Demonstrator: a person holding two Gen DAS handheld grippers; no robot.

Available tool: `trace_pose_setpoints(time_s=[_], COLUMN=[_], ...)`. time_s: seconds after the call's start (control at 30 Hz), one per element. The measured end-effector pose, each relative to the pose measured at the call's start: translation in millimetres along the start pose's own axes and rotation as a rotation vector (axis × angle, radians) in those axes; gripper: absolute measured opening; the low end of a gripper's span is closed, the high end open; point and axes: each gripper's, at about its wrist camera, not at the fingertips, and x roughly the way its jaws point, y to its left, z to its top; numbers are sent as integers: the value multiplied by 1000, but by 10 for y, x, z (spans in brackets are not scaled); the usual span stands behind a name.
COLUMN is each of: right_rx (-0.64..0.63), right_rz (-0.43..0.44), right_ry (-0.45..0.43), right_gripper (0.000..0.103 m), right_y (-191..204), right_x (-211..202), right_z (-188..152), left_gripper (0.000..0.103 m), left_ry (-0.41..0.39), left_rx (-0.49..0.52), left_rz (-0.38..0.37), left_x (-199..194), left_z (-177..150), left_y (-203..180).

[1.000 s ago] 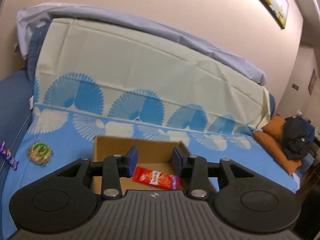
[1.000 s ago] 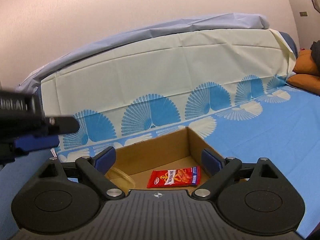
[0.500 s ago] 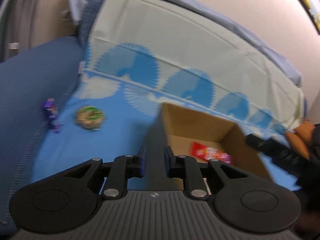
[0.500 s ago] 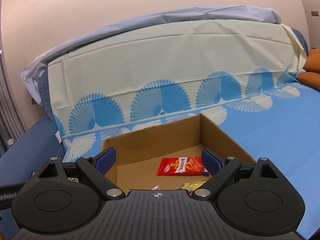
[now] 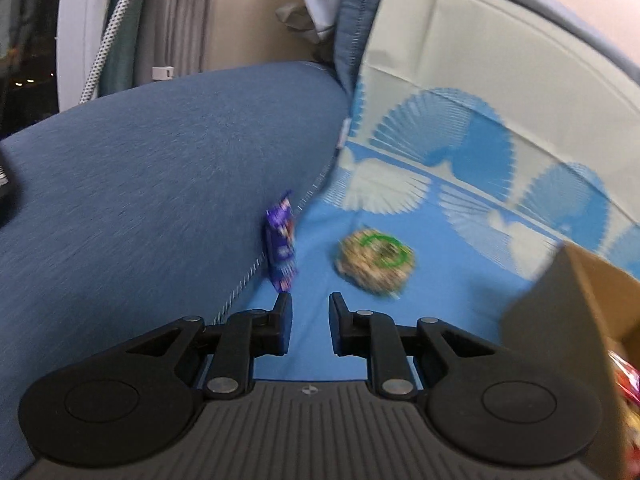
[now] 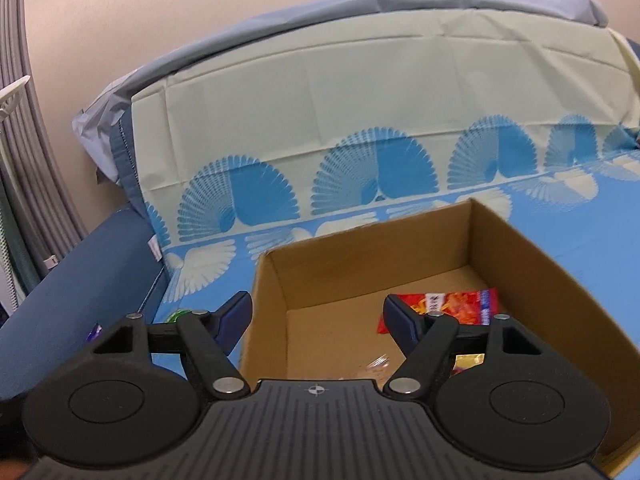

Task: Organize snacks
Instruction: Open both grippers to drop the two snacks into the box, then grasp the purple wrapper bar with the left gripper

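A brown cardboard box stands on the blue patterned sheet, its corner also in the left wrist view. Inside lie a red snack packet and a yellow packet. My left gripper is open a narrow gap and empty, just short of a purple snack bar leaning on the blue cushion. A round green-labelled snack lies to its right. My right gripper is wide open and empty, over the box's near left wall.
A cream and blue fan-patterned cover drapes the backrest behind. Grey curtains and a white corded pole stand at the far left. The cushion edge borders the sheet on the left.
My left gripper has swung left away from the box, toward the purple bar and round snack, and its jaws narrowed. My right gripper has shifted a little left over the box.
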Motion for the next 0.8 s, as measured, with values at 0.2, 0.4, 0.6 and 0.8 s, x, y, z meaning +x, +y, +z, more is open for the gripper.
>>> trace_pose_setpoints(time_s=[0.2,0.4,0.6,0.8], right_rx=[12,22,16,-1], right_rz=[31,44,56,49], right_ry=[16,27,35,29], right_gripper=[75,75,75,75], right_y=[7,2,42,96], right_x=[73,136,173,171], right_z=[21,27,22,4], left_gripper=[41,31,13,13], left_ry=[-48,-71,-45,-22], left_rx=[-1,39,63,151], left_rz=[156,290,285,116], left_x=[560,910,908,439], left_z=[128,190,248,238], left_y=[-216,-436,-353,-325])
